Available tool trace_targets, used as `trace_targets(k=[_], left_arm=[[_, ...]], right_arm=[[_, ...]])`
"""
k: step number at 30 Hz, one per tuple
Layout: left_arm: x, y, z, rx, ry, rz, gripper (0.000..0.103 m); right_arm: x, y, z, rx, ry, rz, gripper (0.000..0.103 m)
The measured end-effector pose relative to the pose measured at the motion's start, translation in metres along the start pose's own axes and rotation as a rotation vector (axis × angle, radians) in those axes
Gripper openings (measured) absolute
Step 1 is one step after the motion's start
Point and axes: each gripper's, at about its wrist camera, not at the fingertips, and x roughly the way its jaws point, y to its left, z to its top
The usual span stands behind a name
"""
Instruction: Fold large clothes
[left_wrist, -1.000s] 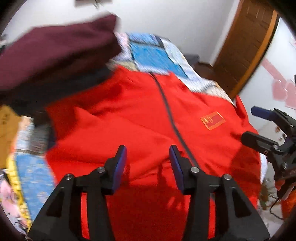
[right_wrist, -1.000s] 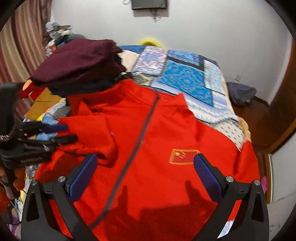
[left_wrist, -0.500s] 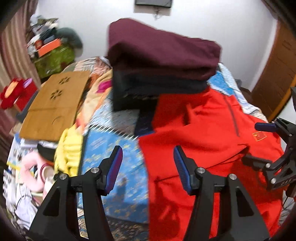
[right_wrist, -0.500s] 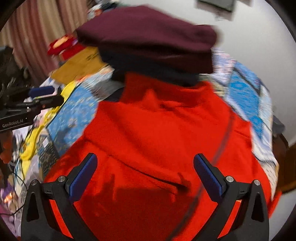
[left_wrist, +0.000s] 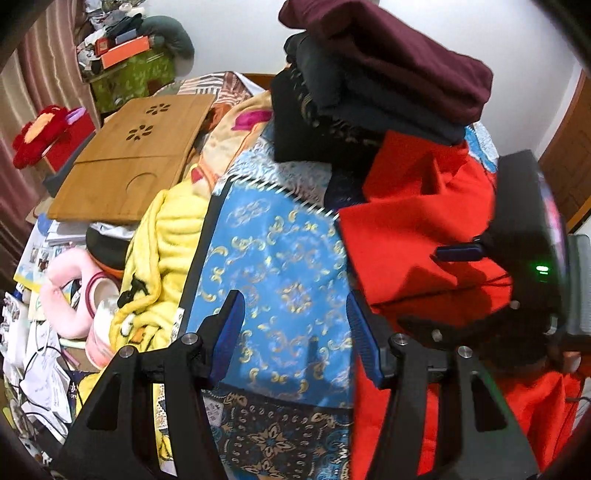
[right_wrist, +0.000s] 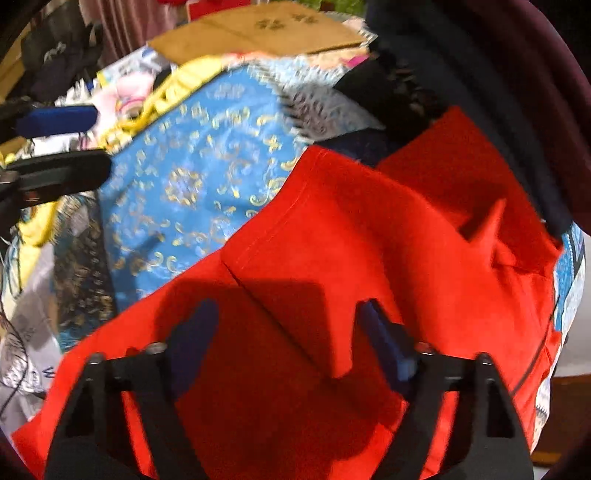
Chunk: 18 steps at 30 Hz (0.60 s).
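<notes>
1. The bed's blue patterned quilt (left_wrist: 280, 280) now fills most of my left view; a second ago that camera showed only red cloth, so I have swung both hands over to the jacket's edge.
2. The red jacket (right_wrist: 332, 236) lies spread on the quilt, its zip and flag badge now out of my frames. A sleeve is already folded across the body, with a stitched hem edge facing me.
3. A stack of folded clothes (left_wrist: 384, 85), maroon on top, sits at the jacket's far end, touching its collar side.
4. A wooden lap tray (left_wrist: 129, 162) lies well apart, beyond the yellow blanket (left_wrist: 166, 258).
5. My right gripper (right_wrist: 288, 332) hangs over the folded sleeve; its jaws are closing from wide, with red cloth below them but not yet pinched.
6. My left gripper (left_wrist: 295, 332) stands half open over bare quilt just beside the jacket's edge, holding nothing.
7. I judge the next fold starts from this side, once both grippers have a grip.
</notes>
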Motion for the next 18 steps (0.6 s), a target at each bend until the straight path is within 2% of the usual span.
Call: trace_targets(k=[2,4,6,8,18], left_arm=[[0.002,0.002,-0.004,-0.005,0.004,-0.002,0.056],[0.005,0.004,-0.007,-0.013,0.014,-0.009,0.056],[0.010,0.005,-0.011,-0.021,0.030,-0.009,0.056],[0.014,0.003,-0.012,-0.023,0.042,-0.009,0.056],[0.024,-0.022,-0.014,0.033,0.072,-0.018,0.056]], right_arm=[[0.005,0.002,0.001,-0.022,-0.003,-0.034,0.055],[0.003,0.006,0.000,-0.051,-0.023,-0.065,0.039],[-0.002,0.005,-0.001,-0.052,-0.035,-0.042,0.018],[-0.009,0.005,-0.002,-0.045,-0.057,-0.042,0.012],[-0.062,-0.020,-0.016,0.036,-0.160,0.030,0.008]])
